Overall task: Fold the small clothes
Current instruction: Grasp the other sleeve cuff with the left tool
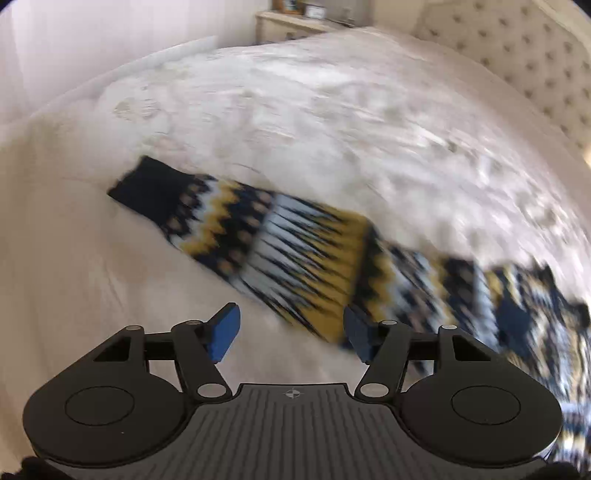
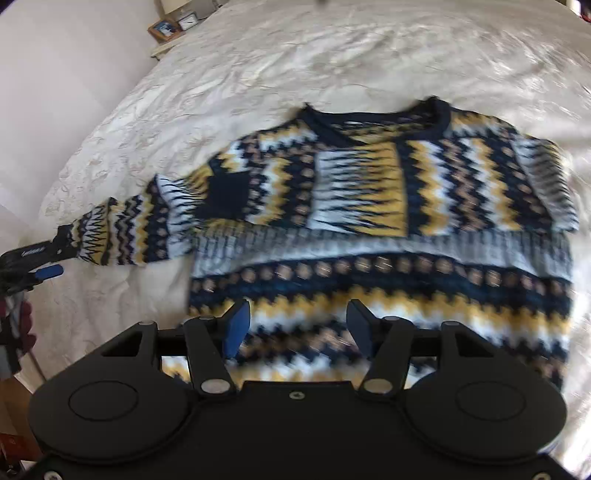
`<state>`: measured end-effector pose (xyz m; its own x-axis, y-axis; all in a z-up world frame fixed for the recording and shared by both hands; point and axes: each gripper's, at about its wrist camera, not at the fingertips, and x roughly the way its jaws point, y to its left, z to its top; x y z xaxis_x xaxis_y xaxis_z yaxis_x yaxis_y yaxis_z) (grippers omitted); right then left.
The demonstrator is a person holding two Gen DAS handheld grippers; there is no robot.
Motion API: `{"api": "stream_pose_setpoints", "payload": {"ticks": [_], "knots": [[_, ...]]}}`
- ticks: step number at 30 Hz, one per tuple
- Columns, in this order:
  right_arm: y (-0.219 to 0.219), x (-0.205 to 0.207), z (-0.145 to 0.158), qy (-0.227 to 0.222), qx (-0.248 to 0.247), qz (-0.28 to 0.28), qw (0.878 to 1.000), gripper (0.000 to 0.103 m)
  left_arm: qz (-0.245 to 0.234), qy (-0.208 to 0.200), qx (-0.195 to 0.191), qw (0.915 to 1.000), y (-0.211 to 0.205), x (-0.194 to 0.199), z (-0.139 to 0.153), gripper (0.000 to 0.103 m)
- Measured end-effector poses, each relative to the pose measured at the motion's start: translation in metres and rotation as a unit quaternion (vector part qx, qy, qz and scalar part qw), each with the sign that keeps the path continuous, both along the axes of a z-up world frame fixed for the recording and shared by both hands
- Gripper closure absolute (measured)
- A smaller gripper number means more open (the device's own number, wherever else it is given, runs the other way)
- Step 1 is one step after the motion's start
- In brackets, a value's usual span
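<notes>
A knitted sweater (image 2: 369, 206) in navy, yellow and white zigzags lies flat on the white bedspread (image 2: 258, 74), neck away from me. One sleeve is folded across the chest, its dark cuff (image 2: 225, 192) on the body. The other sleeve (image 2: 122, 232) stretches out to the left. My right gripper (image 2: 295, 328) hovers open over the hem with nothing between its blue pads. My left gripper (image 2: 46, 262) shows at the outstretched sleeve's cuff end. In the left wrist view that sleeve (image 1: 277, 243) runs diagonally, dark cuff (image 1: 147, 188) far left, and the left gripper (image 1: 291, 332) stands open just short of it, empty.
A bedside table (image 1: 291, 22) with a picture frame (image 2: 164, 27) and a small clock stands beyond the bed's far corner. A tufted headboard (image 1: 517, 55) rises at the right of the left wrist view. The bed's edge drops off at the left.
</notes>
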<state>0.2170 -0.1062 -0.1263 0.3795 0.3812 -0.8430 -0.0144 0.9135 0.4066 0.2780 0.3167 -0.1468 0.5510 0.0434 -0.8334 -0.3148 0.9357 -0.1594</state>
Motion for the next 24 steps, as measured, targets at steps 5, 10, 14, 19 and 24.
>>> {"api": "stream_pose_setpoints", "payload": {"ticks": [5, 10, 14, 19, 24], "knots": [[0.03, 0.016, 0.002, 0.001, 0.002, 0.005, 1.0, 0.04, 0.022, 0.016, -0.014, 0.9995, 0.033, 0.029, -0.024, 0.035], [0.05, 0.028, 0.003, 0.008, -0.003, 0.005, 1.0, 0.04, 0.028, 0.029, -0.039, 0.9984, 0.044, 0.047, -0.049, 0.027], [0.057, 0.034, 0.002, 0.013, -0.009, 0.002, 1.0, 0.039, 0.031, 0.013, -0.058, 0.9977, 0.049, 0.056, -0.056, 0.01], [0.064, 0.041, -0.002, 0.025, -0.02, 0.002, 0.999, 0.039, 0.046, 0.009, -0.066, 0.9967, 0.047, 0.066, -0.065, 0.005], [0.069, 0.044, -0.002, 0.031, -0.026, 0.001, 0.999, 0.039, 0.092, -0.018, -0.077, 0.9926, 0.046, 0.058, -0.066, 0.006]]}}
